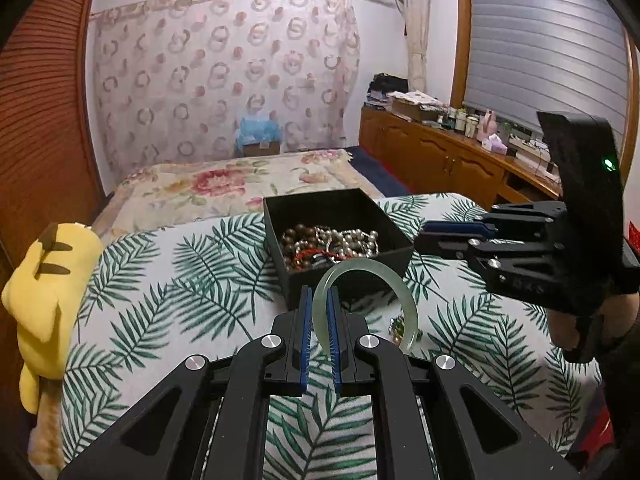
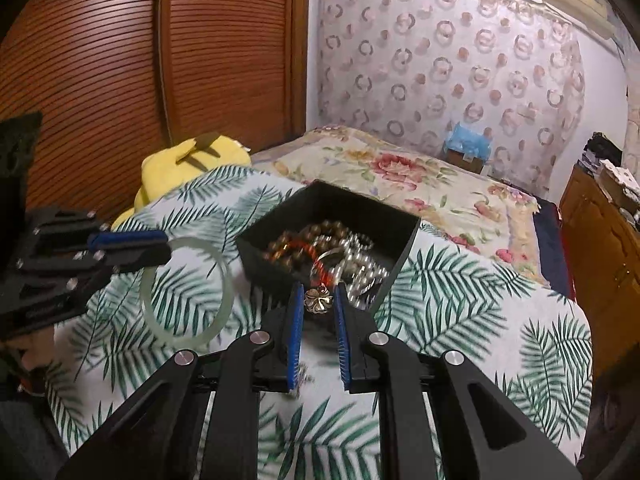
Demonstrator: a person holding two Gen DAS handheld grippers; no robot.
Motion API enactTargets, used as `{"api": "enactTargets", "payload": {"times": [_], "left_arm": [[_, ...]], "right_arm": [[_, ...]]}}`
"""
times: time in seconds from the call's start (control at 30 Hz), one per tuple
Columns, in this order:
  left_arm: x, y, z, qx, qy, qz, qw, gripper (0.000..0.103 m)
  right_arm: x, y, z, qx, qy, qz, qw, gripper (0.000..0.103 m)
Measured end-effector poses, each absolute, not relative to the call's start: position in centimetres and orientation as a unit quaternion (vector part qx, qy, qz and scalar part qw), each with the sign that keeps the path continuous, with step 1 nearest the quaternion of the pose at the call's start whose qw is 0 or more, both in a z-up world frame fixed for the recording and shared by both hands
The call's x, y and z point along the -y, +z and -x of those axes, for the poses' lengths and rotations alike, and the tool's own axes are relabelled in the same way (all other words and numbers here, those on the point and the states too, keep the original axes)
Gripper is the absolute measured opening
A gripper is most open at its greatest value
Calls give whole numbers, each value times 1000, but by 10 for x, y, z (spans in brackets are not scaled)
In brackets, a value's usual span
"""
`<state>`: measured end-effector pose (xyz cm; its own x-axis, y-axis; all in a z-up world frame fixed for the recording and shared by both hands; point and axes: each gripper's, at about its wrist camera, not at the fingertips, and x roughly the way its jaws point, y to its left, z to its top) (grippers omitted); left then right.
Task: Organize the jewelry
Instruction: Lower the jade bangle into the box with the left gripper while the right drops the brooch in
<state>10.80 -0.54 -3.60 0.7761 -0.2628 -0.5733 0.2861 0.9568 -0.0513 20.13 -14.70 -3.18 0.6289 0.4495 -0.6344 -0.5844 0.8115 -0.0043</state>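
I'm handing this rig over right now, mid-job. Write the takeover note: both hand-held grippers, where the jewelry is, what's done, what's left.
Left hand-held gripper: shut on the pale green bangle, held in the air left of the black box.
Right hand-held gripper: shut on a small gold flower charm on a red cord, at the box's near edge.
Box sits open on the leaf-print cloth.
Done: bead strands already piled in the box.
Left: probably place the bangle and the charm piece. One small item on the cloth near the box is too hidden to identify.
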Motion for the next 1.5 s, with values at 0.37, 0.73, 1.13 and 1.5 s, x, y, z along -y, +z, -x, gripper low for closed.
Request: {"api": "enactTargets", "payload": {"times": [0.37,0.73,1.13,1.5], "left_arm": [[3,-27,-130,-296,-139,-26,945,7],[10,-13,-154,-287,-132,-40,948,7],[24,-26,-184,-303,-128,-50,943,7],[29,-36,-212,-321,-123,-40,938,7]], "right_arm": [[145,-38,-236,-332,280,92,896,18],[148,-41,-246,-335,284,79,895,19],[172,-44,-234,-326,265,62,906,19],[183,-49,-216,-327,266,59,905,19]]}}
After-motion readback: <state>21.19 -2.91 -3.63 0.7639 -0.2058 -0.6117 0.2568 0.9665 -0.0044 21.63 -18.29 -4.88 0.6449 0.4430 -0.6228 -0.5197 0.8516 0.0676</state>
